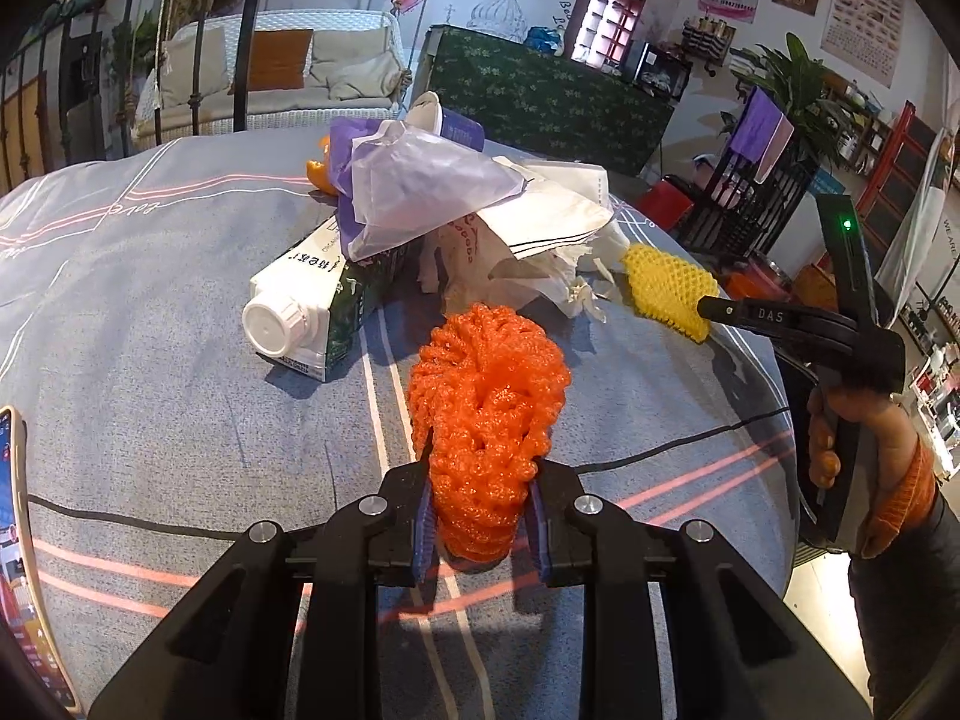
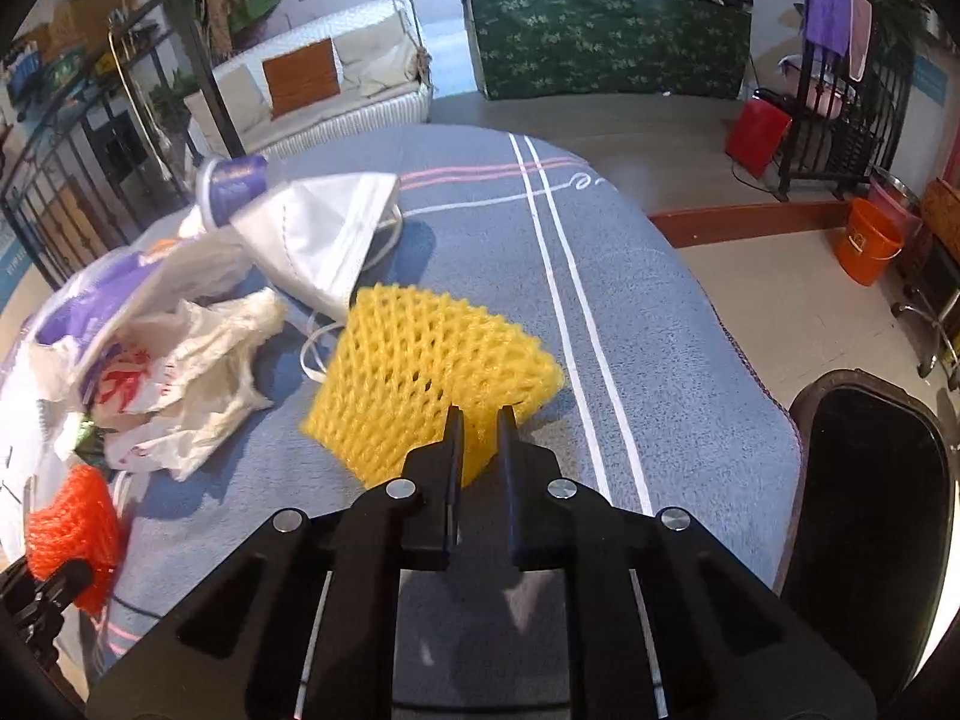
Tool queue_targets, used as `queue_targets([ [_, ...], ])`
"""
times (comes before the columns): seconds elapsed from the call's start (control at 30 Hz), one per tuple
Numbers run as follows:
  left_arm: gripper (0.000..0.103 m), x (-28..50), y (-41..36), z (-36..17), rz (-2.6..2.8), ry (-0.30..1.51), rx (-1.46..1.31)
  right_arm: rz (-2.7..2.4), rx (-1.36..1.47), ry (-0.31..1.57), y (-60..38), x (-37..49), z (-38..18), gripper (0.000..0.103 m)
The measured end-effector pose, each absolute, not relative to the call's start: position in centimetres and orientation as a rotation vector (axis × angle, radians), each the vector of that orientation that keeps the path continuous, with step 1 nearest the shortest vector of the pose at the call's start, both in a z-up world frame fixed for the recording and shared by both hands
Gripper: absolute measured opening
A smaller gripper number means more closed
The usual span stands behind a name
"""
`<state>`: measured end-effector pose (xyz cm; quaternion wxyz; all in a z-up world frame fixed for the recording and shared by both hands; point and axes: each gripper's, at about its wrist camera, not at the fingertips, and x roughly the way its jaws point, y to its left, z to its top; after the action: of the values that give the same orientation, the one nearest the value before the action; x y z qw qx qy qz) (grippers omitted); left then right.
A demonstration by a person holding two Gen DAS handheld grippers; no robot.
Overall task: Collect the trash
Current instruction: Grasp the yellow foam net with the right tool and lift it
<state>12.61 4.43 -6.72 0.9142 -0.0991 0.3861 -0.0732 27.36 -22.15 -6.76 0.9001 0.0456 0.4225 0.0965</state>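
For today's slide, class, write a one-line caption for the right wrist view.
Right gripper pinches a yellow foam net on the grey striped tablecloth, beside a heap of wrappers.

A rounded surface covered by a blue-grey cloth (image 1: 180, 312) with white and pink stripes is shown. Lying on it are a milk carton (image 1: 312, 312) on its side, crumpled white paper (image 2: 198, 372), a white face mask (image 2: 318, 240), a purple-and-white plastic bag (image 1: 414, 180), a yellow foam net (image 2: 420, 360) near the right edge and a black cable (image 1: 690, 444).
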Motion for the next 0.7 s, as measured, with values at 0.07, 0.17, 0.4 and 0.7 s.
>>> queue_targets([
  [0.07, 0.024, 12.5, 4.4, -6.6, -0.156, 0.788, -0.205, 0.202, 0.097, 0.857, -22.1, 26.8, -6.4, 0.011],
  [0.17, 0.024, 12.3, 4.4, -6.5, -0.166, 0.779, -0.205, 0.202, 0.095, 0.811, -21.9, 25.1, -5.4, 0.01],
  [0.4, 0.024, 11.9, 3.5, -5.7, -0.2, 0.753, -0.2, 0.203, 0.091, 0.722, -22.5, 21.0, -3.6, 0.003],
  [0.7, 0.024, 11.3, 1.5, -5.4, -0.245, 0.726, -0.182, 0.196, 0.137, 0.699, -24.0, 17.5, -3.5, 0.002],
])
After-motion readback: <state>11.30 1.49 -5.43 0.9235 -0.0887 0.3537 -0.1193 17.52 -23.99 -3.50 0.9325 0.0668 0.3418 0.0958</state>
